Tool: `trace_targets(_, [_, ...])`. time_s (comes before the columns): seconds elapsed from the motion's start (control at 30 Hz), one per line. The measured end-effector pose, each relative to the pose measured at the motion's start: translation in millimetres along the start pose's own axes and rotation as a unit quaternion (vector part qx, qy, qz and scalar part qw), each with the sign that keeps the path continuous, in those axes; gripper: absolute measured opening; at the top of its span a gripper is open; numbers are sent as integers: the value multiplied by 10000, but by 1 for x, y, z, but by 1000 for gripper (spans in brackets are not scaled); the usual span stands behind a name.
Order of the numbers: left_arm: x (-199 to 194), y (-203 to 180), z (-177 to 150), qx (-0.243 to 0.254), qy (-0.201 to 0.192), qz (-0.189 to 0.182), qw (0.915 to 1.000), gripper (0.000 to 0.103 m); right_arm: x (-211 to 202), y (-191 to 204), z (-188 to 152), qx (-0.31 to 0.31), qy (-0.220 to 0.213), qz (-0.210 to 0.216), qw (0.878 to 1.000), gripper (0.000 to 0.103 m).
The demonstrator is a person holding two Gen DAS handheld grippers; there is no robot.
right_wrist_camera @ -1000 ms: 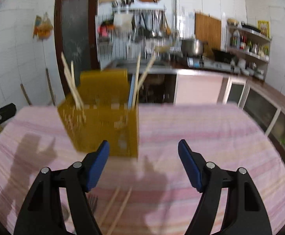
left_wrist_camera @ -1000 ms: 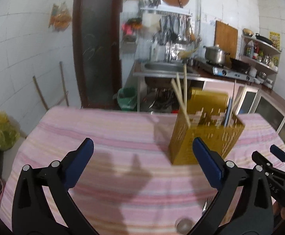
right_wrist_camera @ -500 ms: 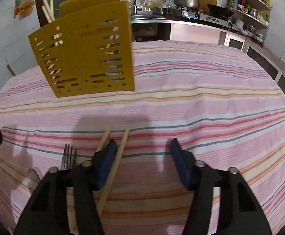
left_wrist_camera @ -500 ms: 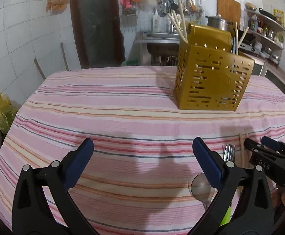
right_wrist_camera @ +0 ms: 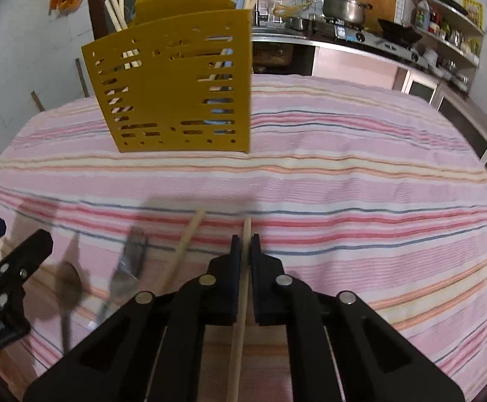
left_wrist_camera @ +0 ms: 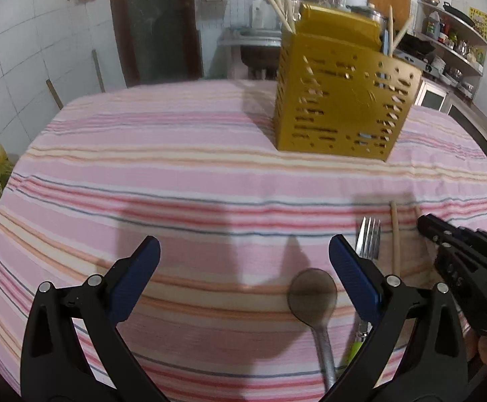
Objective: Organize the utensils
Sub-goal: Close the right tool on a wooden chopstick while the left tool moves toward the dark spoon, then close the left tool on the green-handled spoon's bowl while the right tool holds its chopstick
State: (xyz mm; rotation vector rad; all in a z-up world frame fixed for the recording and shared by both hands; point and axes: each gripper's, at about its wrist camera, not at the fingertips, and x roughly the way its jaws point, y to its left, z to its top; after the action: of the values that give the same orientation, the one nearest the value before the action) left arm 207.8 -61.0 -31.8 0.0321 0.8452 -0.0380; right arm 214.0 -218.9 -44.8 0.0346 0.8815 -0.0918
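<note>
Right wrist view: right gripper [right_wrist_camera: 245,246], jaws closed on one wooden chopstick [right_wrist_camera: 240,318], which runs lengthwise between the pads, its tip poking out just ahead of them. Second chopstick [right_wrist_camera: 184,248] lies just left of the gripper on the striped tabletop [right_wrist_camera: 360,201], angled slightly. Fork [right_wrist_camera: 128,268] next to the left, tines pointing away; spoon [right_wrist_camera: 67,288] further left again, bowl away from the camera. Both are blurred. Yellow slotted utensil holder [right_wrist_camera: 173,87] stands upright ahead and left of the gripper, well apart from it, with several chopsticks standing inside and showing above its rim. The other gripper's black frame is visible at the far left edge.

Left wrist view: left gripper [left_wrist_camera: 243,258], jaws wide apart, nothing between them, hovering over bare tabletop. Spoon bowl sits just inside the right-hand pad; fork lies partly hidden behind that pad, green handle showing below. Utensil holder stands ahead and to the right.
</note>
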Motion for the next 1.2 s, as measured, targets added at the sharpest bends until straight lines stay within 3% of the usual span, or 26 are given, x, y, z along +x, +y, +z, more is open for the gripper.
trace_targets(0.27, [8, -21, -15, 98, 298, -2, 9995, 97, 0, -31, -11, 274, 6, 277, 9992, 6])
trace_targets(0.5, [19, -33, -23, 199, 558, 5, 9982, 82, 1, -37, -12, 367, -115, 398, 9985, 6])
trace_targets(0.63, [17, -38, -23, 123, 595, -36, 9981, 67, 2, -38, -13, 415, -104, 432, 9981, 6])
trace_targets(0.83, [14, -46, -21, 228, 595, -111, 9979, 35, 0, -36, -14, 345, -94, 348, 9988, 6])
trace_targets(1.2, [8, -44, -15, 317, 462, -158, 9983, 35, -7, -36, -12, 290, -179, 312, 9989, 6])
